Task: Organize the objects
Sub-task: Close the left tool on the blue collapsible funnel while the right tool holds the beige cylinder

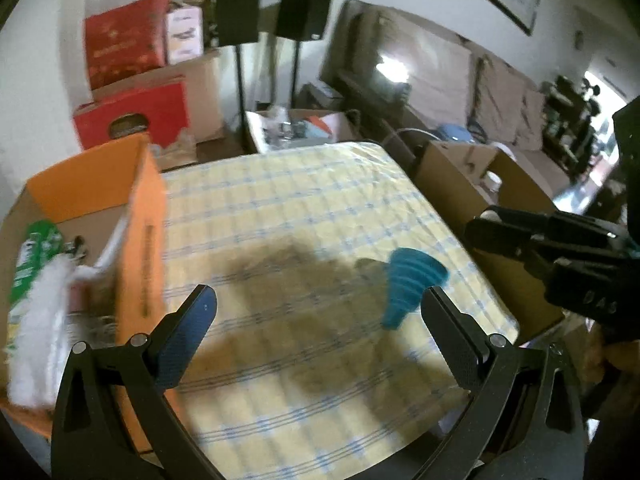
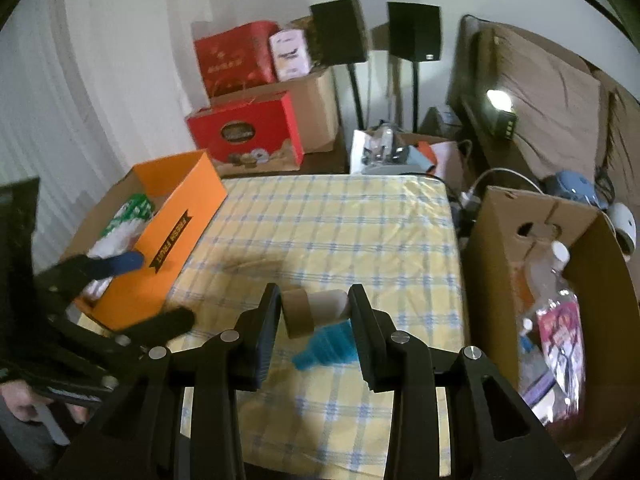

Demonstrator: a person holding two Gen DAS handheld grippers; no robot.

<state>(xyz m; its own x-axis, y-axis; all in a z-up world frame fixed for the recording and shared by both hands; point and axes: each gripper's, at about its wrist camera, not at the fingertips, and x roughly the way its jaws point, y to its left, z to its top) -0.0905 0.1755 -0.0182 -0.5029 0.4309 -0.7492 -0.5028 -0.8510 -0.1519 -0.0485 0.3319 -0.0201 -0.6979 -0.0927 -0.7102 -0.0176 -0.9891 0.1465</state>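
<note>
While the funnel [image 2: 326, 346] lies mid-table [image 2: 320, 216], boxes flank both edges.

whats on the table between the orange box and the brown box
Only the blue funnel, lying on the checked tablecloth; otherwise that stretch between the orange box and brown box is bare, as the left wrist view shows.

text: "FRESH FRUIT" | on: orange box [image 2: 176, 248] side, black banner label
</note>
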